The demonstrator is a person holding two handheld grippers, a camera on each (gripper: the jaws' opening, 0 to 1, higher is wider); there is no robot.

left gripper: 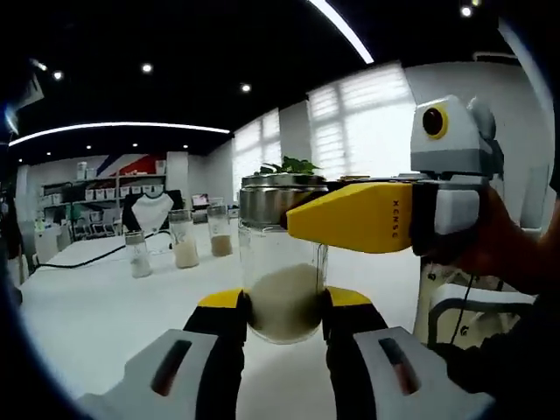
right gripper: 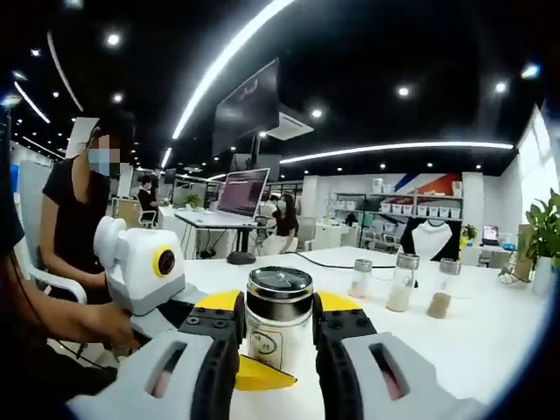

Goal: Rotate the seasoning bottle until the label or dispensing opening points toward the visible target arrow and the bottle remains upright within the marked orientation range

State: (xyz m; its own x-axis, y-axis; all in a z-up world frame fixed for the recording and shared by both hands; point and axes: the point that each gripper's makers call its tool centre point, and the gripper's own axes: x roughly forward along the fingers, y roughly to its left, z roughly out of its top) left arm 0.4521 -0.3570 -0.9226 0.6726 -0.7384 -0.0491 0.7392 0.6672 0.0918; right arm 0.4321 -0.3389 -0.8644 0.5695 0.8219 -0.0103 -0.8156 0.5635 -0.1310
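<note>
Black and yellow jaws of the left gripper (left gripper: 284,319) clamp the lower body of the seasoning bottle (left gripper: 282,262), which stands upright above the white table (left gripper: 96,306), its long axis vertical; the right gripper (left gripper: 350,217) reaches in from the right at the steel cap. Three other bottles (left gripper: 179,245) stand well behind.

From the right gripper view, the right gripper (right gripper: 278,328) closes on the seasoning bottle (right gripper: 279,319) just under its cap, label facing the camera, the left gripper (right gripper: 140,262) below and left. No target arrow can be made out

Four seasoning bottles — one gripped (left gripper: 282,262), three (left gripper: 183,239) on the white table (left gripper: 87,306) — two grippers (right gripper: 278,337).
</note>
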